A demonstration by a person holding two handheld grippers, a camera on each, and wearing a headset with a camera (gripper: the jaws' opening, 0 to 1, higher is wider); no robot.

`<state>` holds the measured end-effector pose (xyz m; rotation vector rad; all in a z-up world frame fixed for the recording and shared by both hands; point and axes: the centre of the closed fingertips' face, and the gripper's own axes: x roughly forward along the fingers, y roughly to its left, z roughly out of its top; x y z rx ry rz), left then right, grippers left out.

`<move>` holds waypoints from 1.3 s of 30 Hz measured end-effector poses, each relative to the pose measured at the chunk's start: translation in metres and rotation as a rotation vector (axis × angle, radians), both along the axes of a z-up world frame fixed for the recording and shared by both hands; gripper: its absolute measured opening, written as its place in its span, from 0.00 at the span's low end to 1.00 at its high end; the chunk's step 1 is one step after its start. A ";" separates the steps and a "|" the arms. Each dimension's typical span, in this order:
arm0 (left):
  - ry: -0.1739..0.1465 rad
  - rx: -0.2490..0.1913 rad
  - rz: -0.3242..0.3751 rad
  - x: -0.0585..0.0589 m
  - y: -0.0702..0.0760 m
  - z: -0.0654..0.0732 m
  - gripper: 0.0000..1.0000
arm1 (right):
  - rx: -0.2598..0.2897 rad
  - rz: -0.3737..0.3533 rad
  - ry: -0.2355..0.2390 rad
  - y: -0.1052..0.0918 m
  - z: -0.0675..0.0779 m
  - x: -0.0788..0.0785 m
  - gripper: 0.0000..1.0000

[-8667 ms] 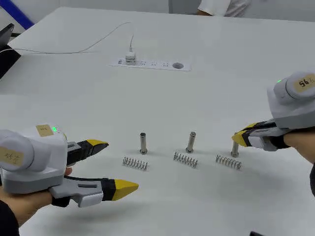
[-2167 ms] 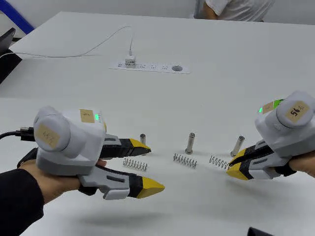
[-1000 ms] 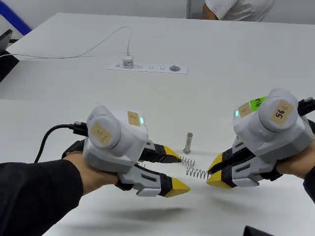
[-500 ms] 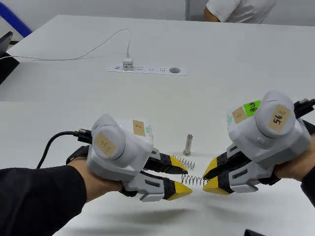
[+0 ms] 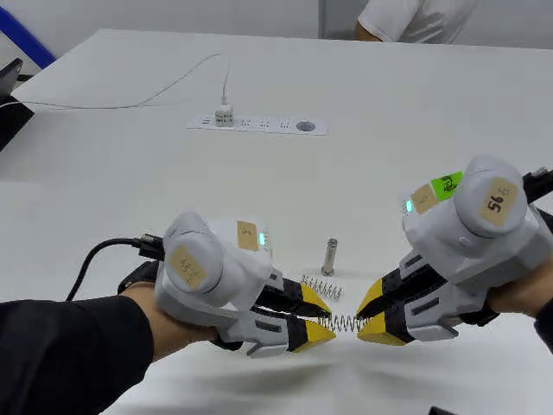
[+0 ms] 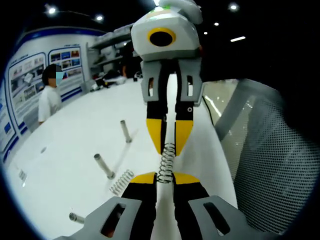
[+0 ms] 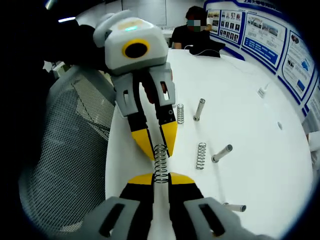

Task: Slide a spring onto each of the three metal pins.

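A small steel spring (image 5: 346, 322) hangs level above the white table, between the two grippers. My right gripper (image 5: 370, 313) is shut on its right end and my left gripper (image 5: 321, 320) is shut on its left end. In the left gripper view the spring (image 6: 165, 164) runs from my left gripper (image 6: 165, 178) up to the right gripper (image 6: 169, 134). The right gripper view has the same spring (image 7: 160, 162) in my right gripper (image 7: 161, 179). One pin (image 5: 329, 257) stands upright behind a second spring (image 5: 320, 287). Three pins (image 7: 199, 109) (image 7: 221, 153) (image 7: 234, 206) and two loose springs (image 7: 180, 113) (image 7: 201, 155) are on the table.
A white power strip (image 5: 259, 124) with a plugged-in cable (image 5: 173, 82) lies further back on the table (image 5: 432, 156). A person (image 5: 415, 15) sits at the far edge. A black cable (image 5: 99, 258) trails from my left gripper. A mesh chair (image 6: 265, 150) stands beside the table.
The right gripper carried a spring from the right-hand pin toward the middle. The left gripper moved right to meet it, and its jaws closed on the spring's free end.
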<state>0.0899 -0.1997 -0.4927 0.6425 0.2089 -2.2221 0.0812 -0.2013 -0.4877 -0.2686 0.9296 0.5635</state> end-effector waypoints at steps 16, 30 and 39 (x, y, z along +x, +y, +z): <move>0.000 -0.001 -0.007 -0.002 0.000 0.000 0.11 | 0.027 0.009 -0.072 0.013 0.028 0.015 0.12; 0.021 -0.003 0.004 -0.002 0.000 -0.001 0.11 | 0.034 0.001 -0.074 0.015 0.027 0.020 0.15; 0.031 -0.017 0.009 -0.003 -0.002 0.003 0.11 | 0.038 -0.004 -0.069 0.017 0.022 0.020 0.15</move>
